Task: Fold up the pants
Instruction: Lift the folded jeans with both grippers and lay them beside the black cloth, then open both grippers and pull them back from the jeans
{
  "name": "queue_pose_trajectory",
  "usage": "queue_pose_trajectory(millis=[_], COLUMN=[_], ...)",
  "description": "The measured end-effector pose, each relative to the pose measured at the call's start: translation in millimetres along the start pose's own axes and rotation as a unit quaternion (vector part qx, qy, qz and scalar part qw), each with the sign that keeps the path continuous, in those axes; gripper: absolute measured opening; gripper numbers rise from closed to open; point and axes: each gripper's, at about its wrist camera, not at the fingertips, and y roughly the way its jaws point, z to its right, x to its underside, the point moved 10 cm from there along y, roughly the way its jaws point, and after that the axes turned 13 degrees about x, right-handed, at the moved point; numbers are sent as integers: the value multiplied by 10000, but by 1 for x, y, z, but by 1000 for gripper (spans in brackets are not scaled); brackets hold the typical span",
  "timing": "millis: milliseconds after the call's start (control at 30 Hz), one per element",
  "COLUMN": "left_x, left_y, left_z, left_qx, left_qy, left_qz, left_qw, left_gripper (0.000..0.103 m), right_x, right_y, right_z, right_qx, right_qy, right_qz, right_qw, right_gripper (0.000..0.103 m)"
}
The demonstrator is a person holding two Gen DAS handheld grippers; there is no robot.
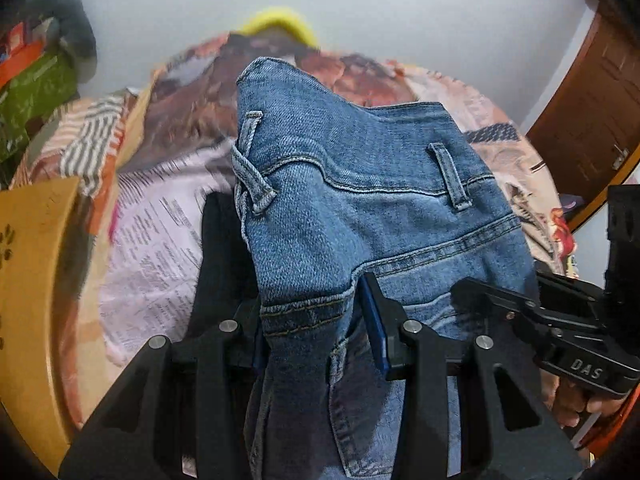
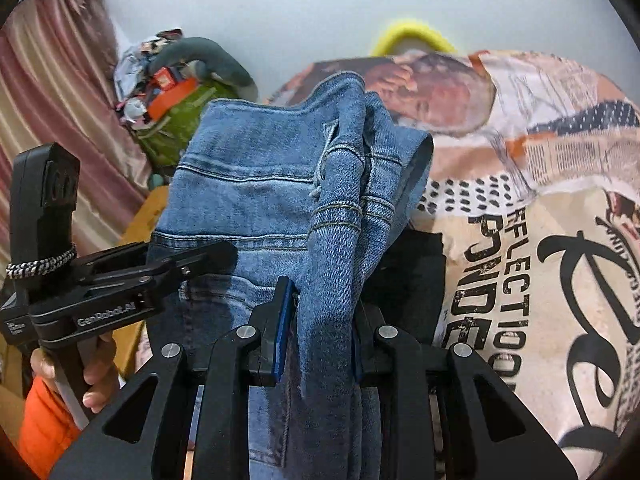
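currently both tools grip the waist end of the jeans (image 1: 360, 208), which is lifted clear above the printed bedspread (image 1: 160, 232). the left gripper (image 1: 316, 332) is closed narrow on a bunched seam edge of denim; the right gripper (image 2: 320, 320) is likewise clamped on a gathered ridge of the waistband region. each tool appears in the other's view, close beside it, so the two hold points sit near one another on the garment.

procedure for the step in hand, as judged from the task:
- keep both clamps firm; denim is heavy and the hanging legs likely pull downward.
- spread the two hold points apart until the waistband is taut and level.
- lower the garment evenly so it lands flat, without twist.
- release only when the cloth rests on the bedspread.

materials: the jeans are mid-blue washed denim, with a visible twill weave, double-stitched seams and belt loops (image 1: 450, 176). the cloth is thick and stiff enough to hold creases, and the layers stack bulky at the seams. a dark garment (image 2: 408, 276) lies just below the jeans. the bedspread is soft, wrinkled, and printed with text and figures. a yellow curved object (image 2: 412, 36) lies at the far edge; its kind cannot be told.
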Motion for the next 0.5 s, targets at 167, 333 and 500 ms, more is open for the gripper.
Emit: queue_pose_trajectory(millis=[167,333,500], left_x=[13,25,31], left_y=[26,13,-29], left_z=[-9,-6,13], left_qx=[-466,-724,-705], left_qy=[30,206,232], left_qz=[-302,-255,-62], left_qw=[9985,9968,9972], left_gripper=[46,55,55], right_x=[16,23,15], right_y=[19,-4,-55], right_z=[11,23,28], right_qx=[398,595,812], right_qy=[4,-10,-391], right_qz=[-564,-498,65], right_qw=[9976,9970,9959], right_gripper=[27,31,32])
